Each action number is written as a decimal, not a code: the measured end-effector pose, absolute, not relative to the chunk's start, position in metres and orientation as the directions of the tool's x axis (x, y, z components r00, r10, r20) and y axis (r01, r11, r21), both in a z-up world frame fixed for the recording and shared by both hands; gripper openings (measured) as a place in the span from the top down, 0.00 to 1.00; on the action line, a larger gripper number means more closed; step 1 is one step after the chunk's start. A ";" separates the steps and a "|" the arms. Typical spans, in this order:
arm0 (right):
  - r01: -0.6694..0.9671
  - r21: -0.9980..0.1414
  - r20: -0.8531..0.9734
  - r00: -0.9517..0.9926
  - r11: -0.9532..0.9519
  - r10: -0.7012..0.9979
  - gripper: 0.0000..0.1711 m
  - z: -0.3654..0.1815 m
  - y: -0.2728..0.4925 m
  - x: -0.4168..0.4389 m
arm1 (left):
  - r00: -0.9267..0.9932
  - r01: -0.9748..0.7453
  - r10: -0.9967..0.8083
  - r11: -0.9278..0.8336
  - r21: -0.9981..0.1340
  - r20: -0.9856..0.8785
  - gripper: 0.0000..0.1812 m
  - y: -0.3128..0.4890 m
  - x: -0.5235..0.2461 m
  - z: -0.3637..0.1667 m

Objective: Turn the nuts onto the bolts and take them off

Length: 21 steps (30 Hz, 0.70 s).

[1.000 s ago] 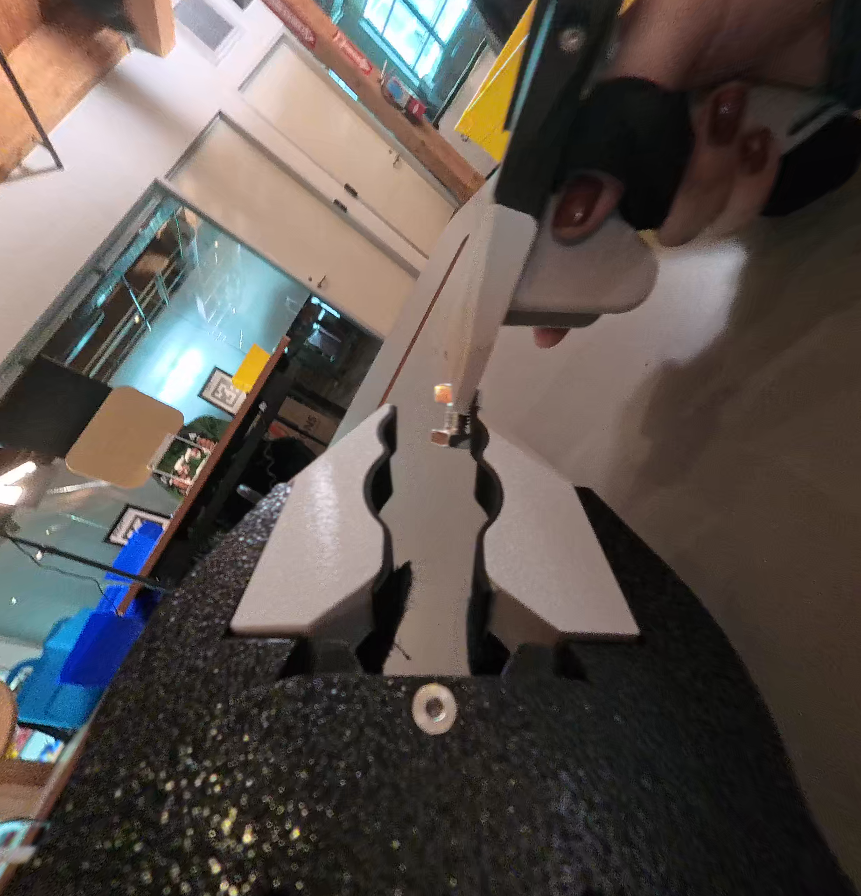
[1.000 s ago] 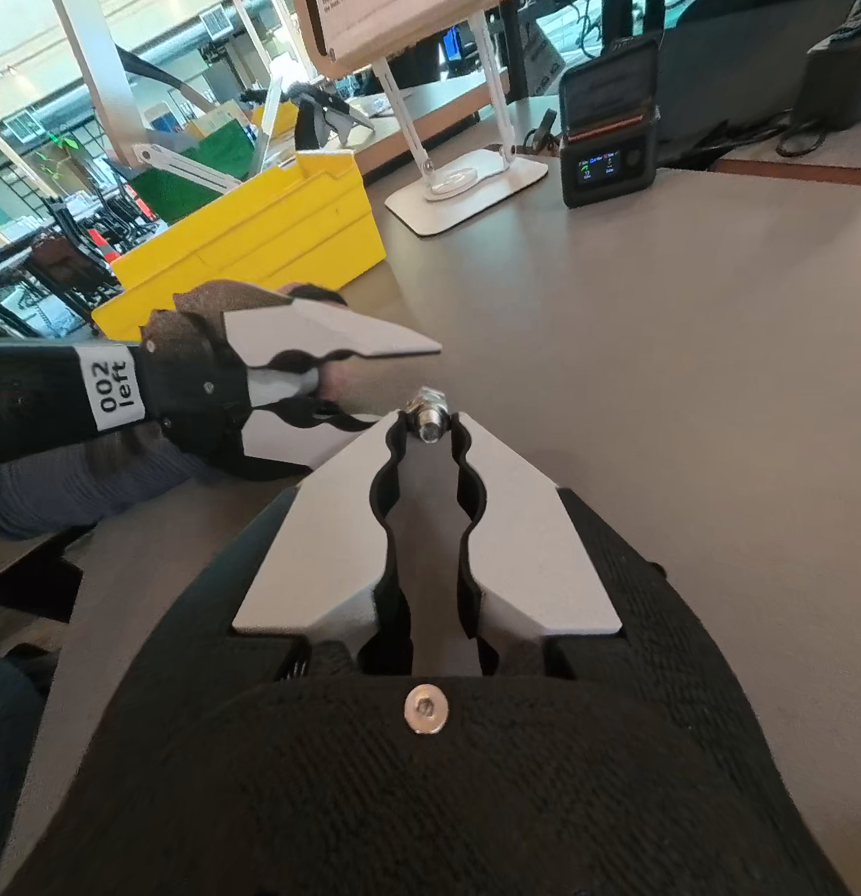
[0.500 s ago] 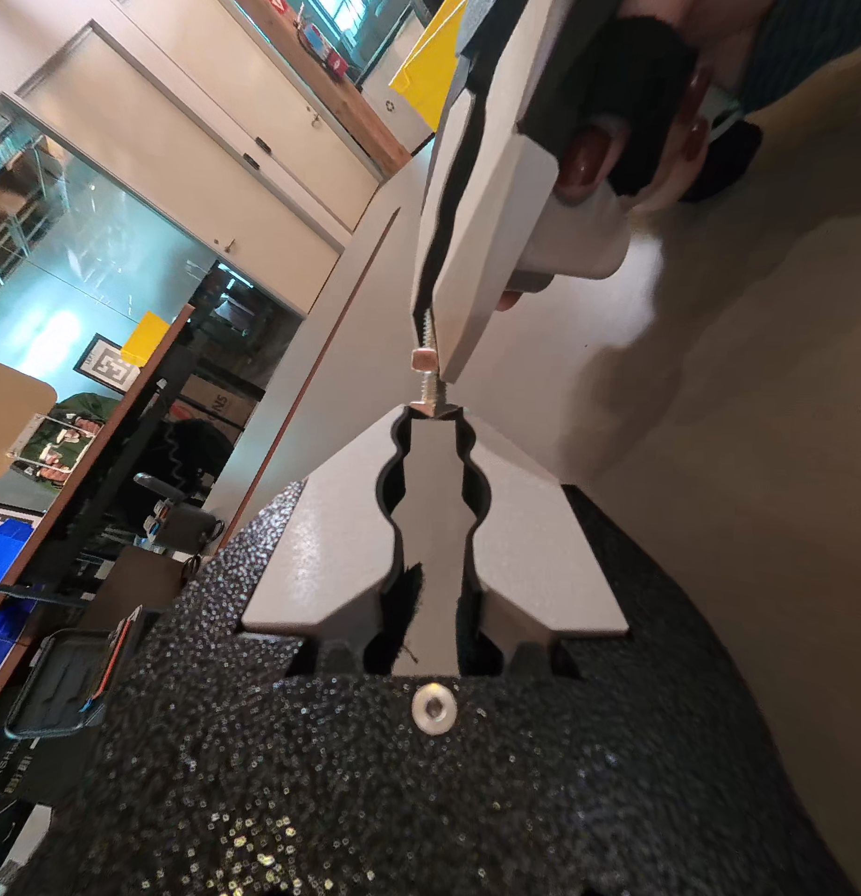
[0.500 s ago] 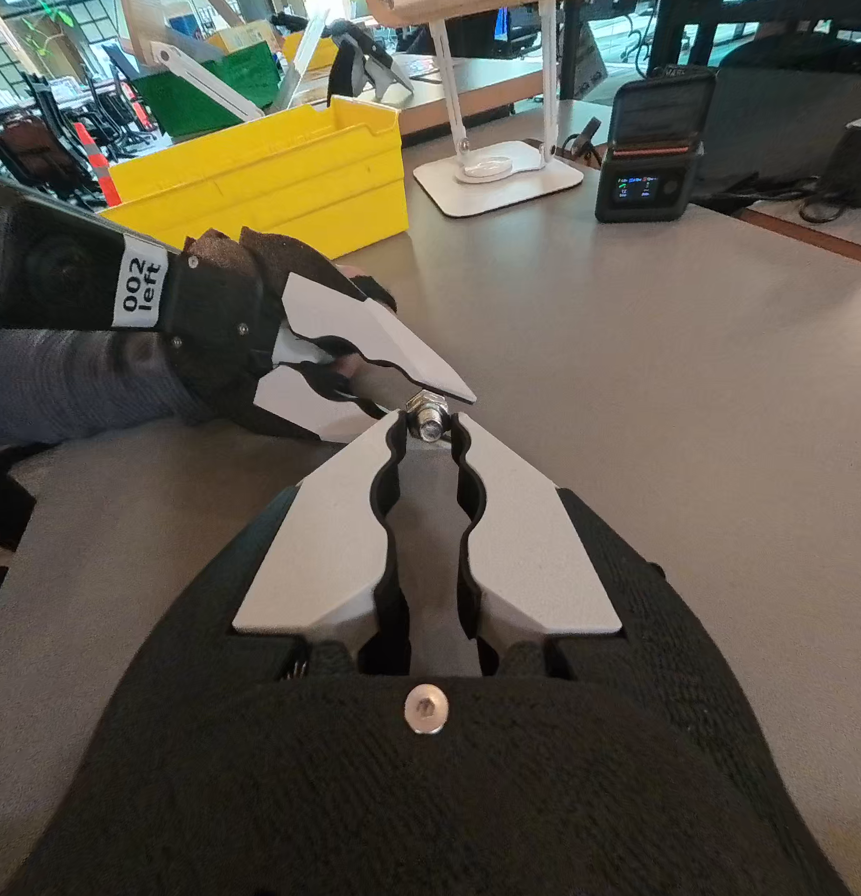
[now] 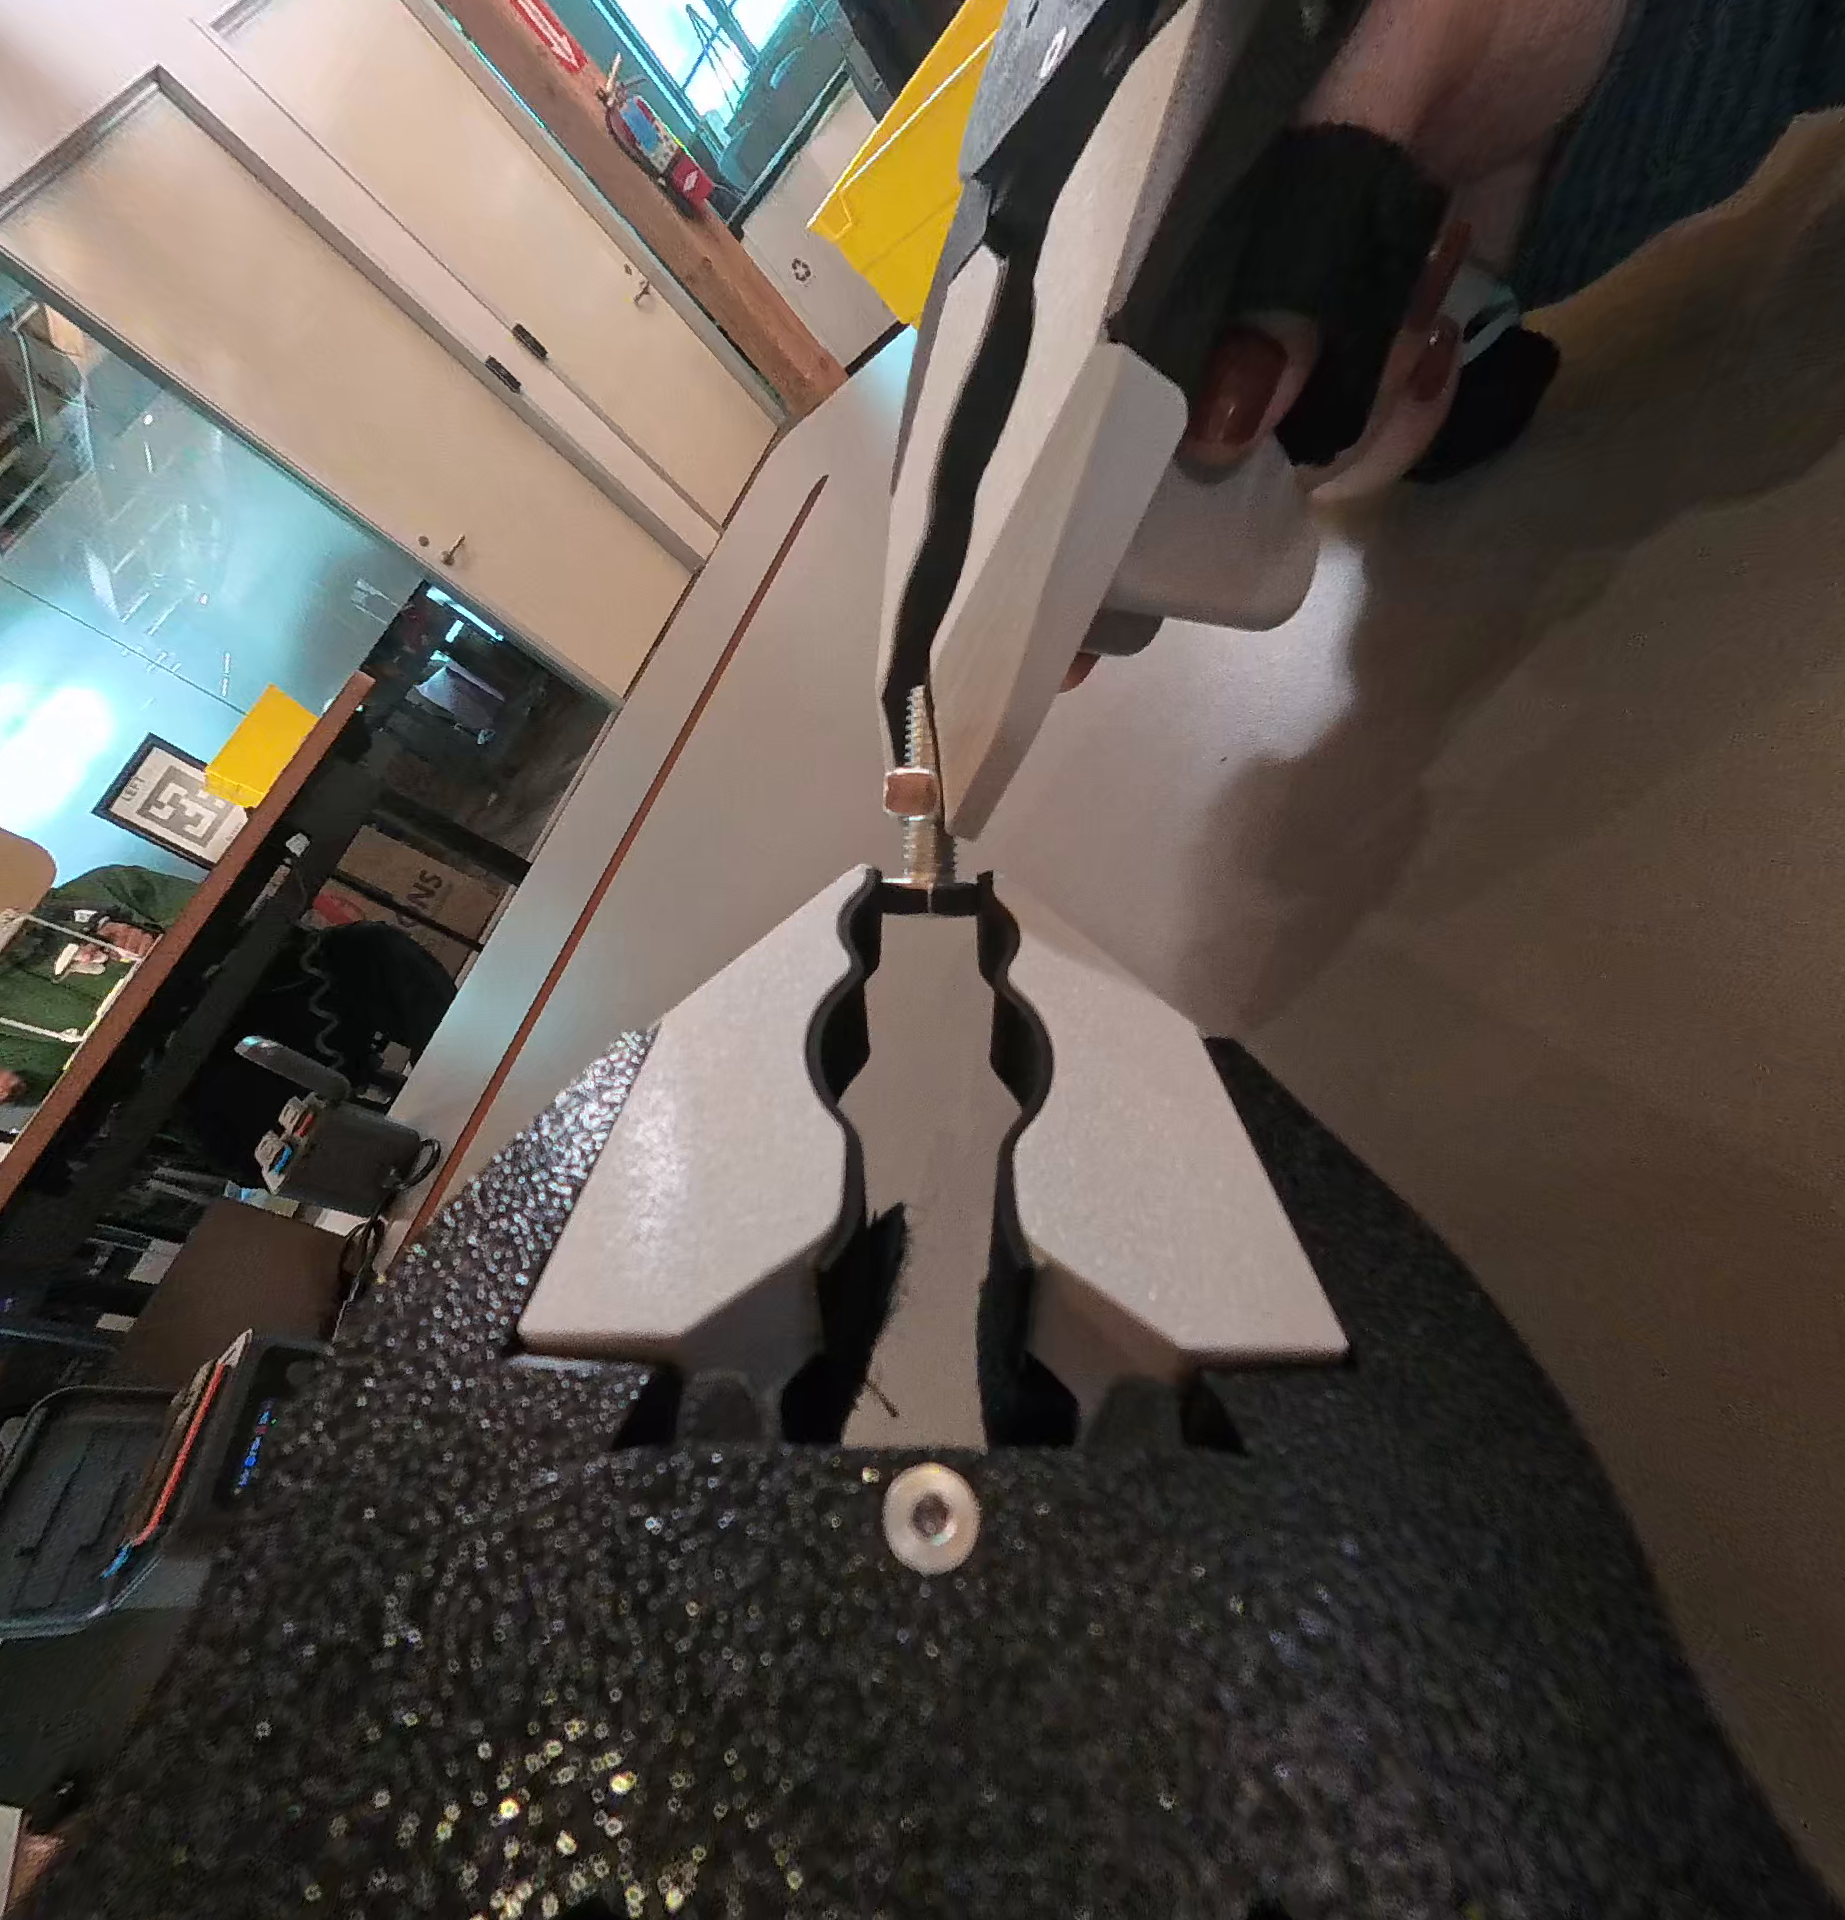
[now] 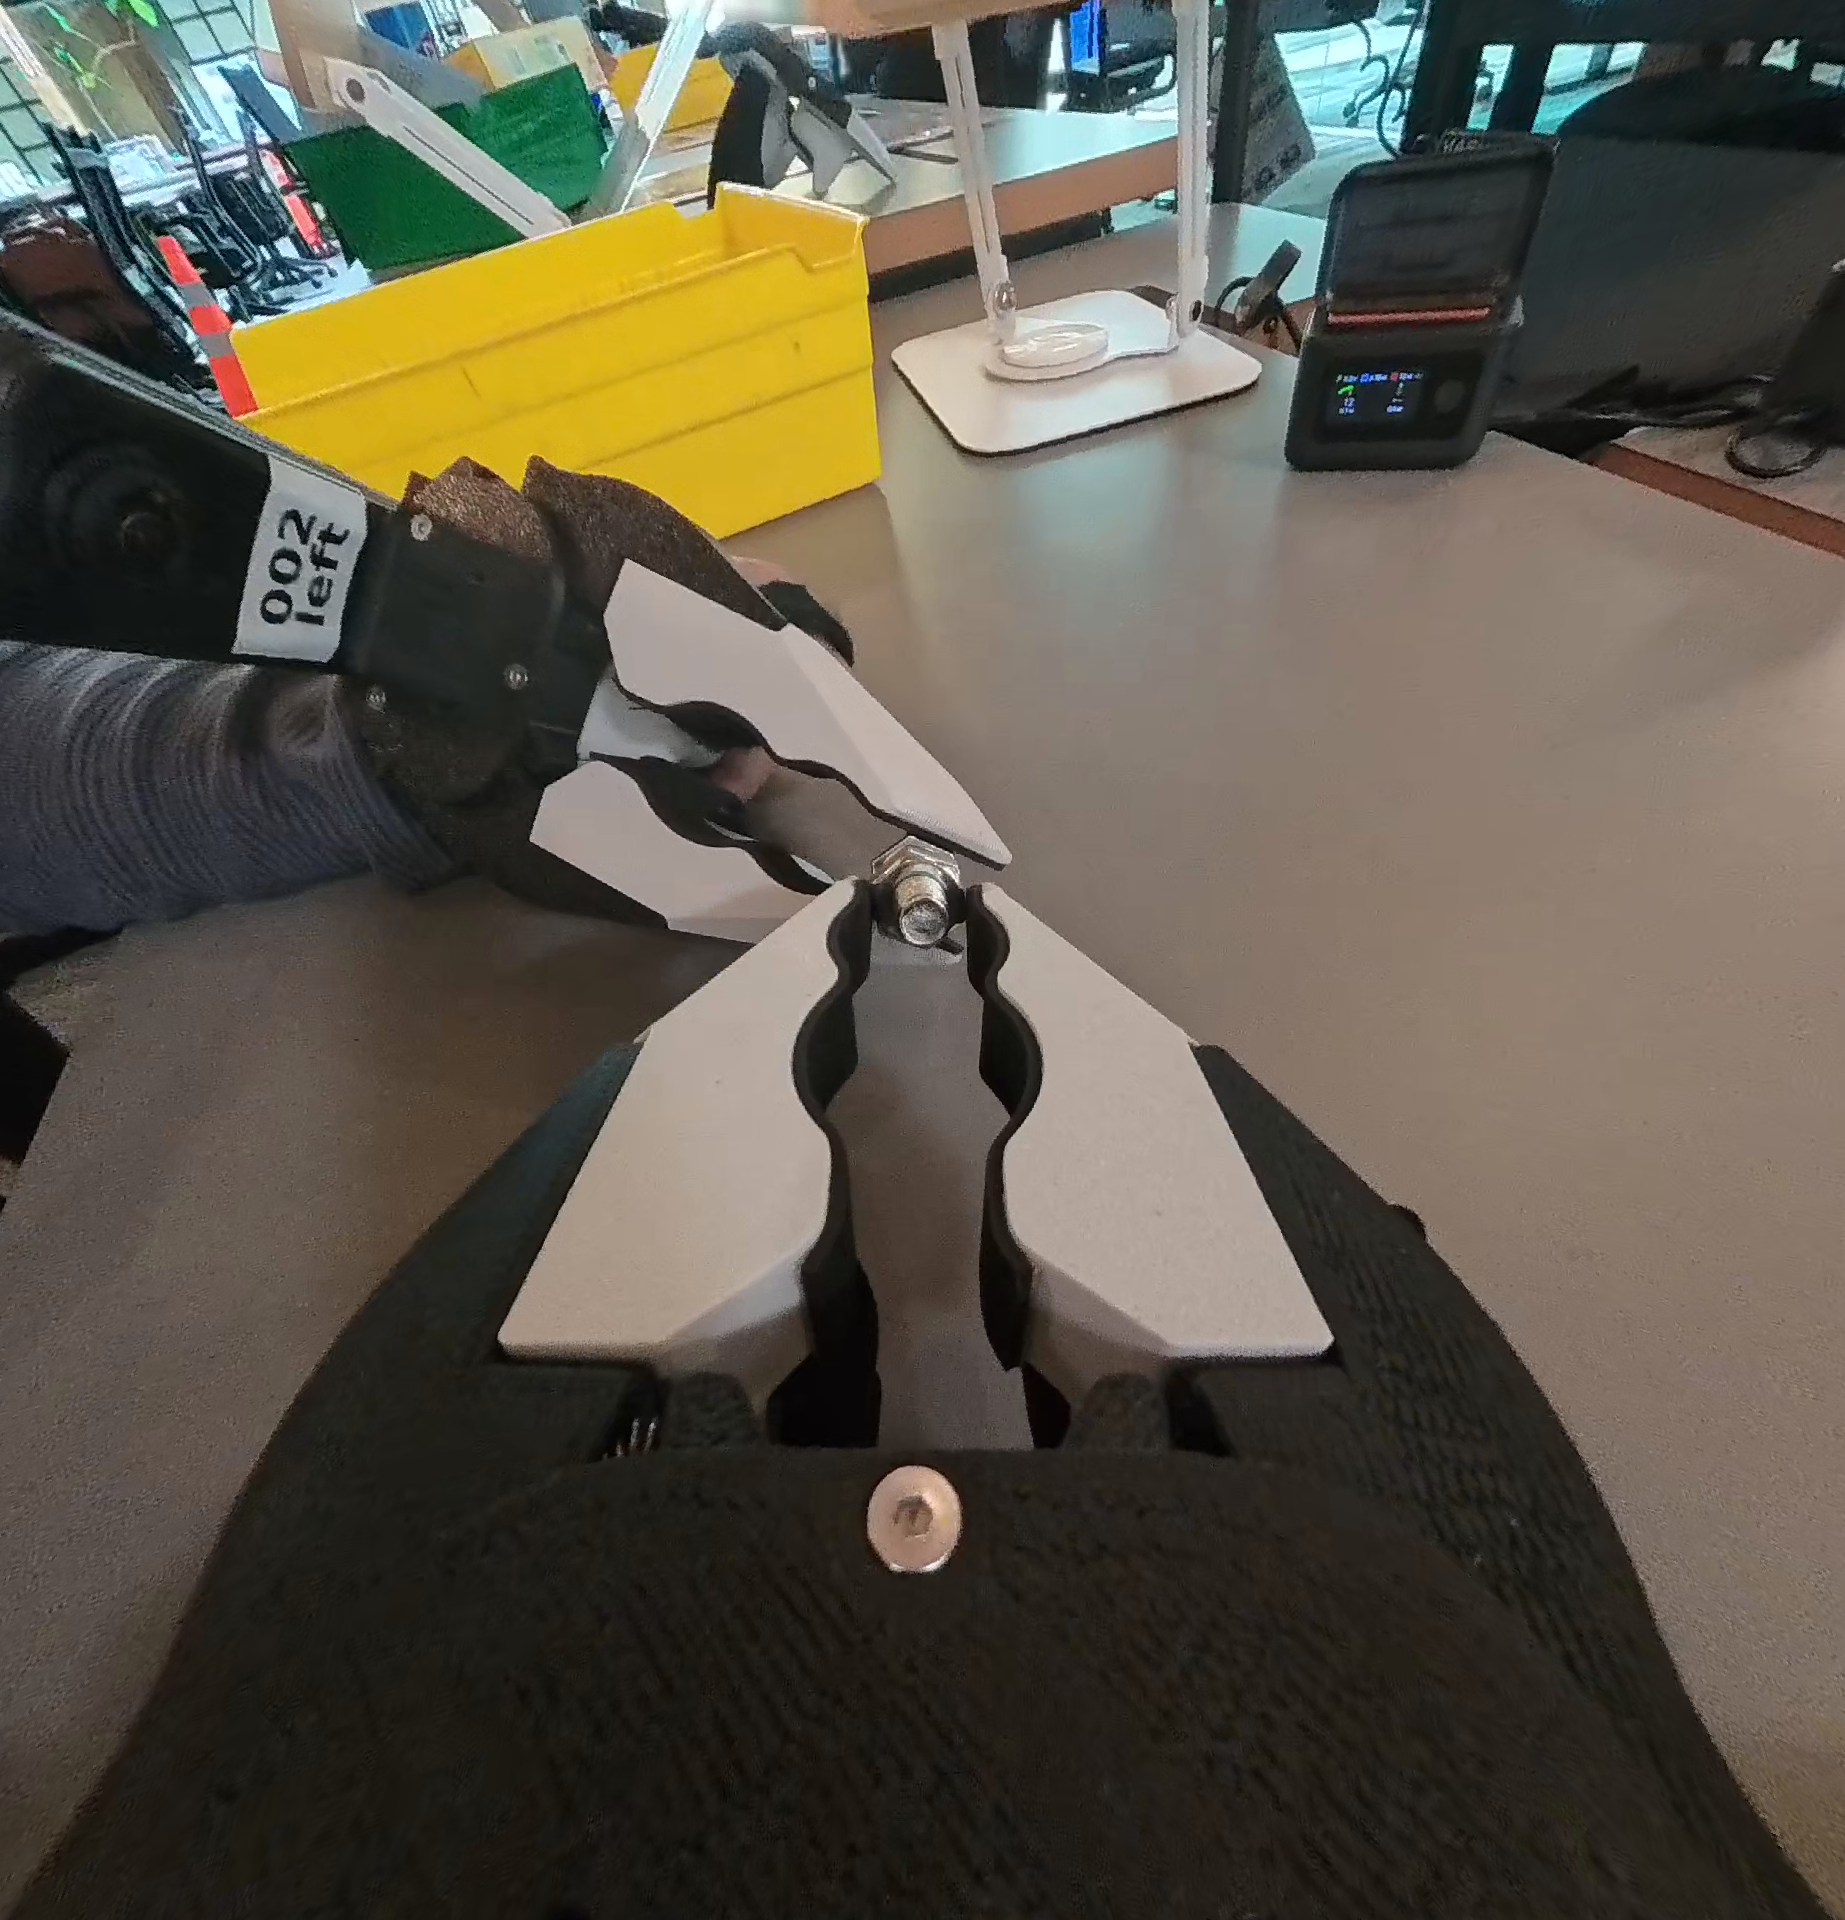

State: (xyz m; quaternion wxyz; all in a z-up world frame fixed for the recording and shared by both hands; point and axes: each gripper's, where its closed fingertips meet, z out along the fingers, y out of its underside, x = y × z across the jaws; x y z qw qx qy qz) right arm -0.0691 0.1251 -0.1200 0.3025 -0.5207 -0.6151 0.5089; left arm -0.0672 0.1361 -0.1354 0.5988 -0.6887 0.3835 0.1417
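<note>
One bolt [image 5: 928, 847] and one nut [image 5: 912, 795] show, held in the air above the grey desk [image 6: 1417, 831] between two grippers. The left gripper [image 5: 928, 896] has its jaws narrowed to a small gap, pinching the bolt's head at the tips. The right gripper [image 6: 916, 902] has its jaws nearly closed on the threaded shank, whose end faces its camera; the nut sits on the thread between the two grips, just beside the right gripper's tip. Behind them on the desk stand one yellow bin [image 6: 585, 353], one white stand [image 6: 1074, 364] and one small black device [image 6: 1406, 343].
</note>
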 end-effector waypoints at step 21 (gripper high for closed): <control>0.463 -0.886 -0.122 -0.220 -0.006 0.968 0.73 -0.144 0.124 -0.072 | 0.473 -0.863 -0.387 -0.024 -0.504 -0.792 0.91 0.140 -0.075 -0.161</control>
